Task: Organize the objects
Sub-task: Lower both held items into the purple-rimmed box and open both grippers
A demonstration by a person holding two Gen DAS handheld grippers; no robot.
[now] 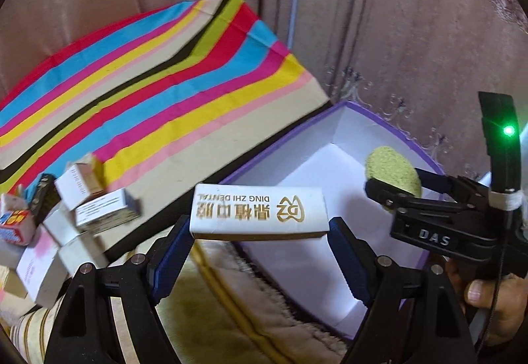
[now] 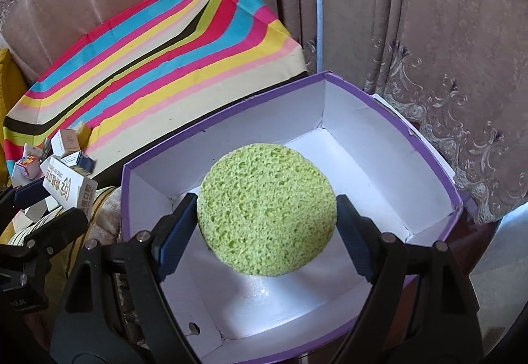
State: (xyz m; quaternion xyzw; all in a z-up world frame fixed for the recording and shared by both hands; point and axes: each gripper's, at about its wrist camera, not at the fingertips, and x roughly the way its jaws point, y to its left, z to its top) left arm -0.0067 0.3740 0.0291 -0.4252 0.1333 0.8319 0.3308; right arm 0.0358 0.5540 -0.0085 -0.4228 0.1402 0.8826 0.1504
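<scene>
A white carton with gold "DING ZHI DENTAL" print (image 1: 259, 212) hangs in the air, and my left gripper (image 1: 260, 223) is shut on its two ends with the blue pads. It hovers by the near left rim of a purple box with a white inside (image 1: 280, 159). In the right wrist view, my right gripper (image 2: 266, 200) is shut on a round green sponge (image 2: 267, 209) above that purple box (image 2: 379, 139), whose floor is bare. At the left edge of the same view, the white carton (image 2: 67, 187) shows again.
A pile of several small cartons (image 1: 82, 209) lies at the left, against a large box with coloured stripes (image 1: 148, 93). Brown curtains (image 1: 412, 34) hang behind. A beige fringed blanket (image 1: 231, 314) lies below the left gripper. A person's hand (image 1: 495, 298) grips the right tool.
</scene>
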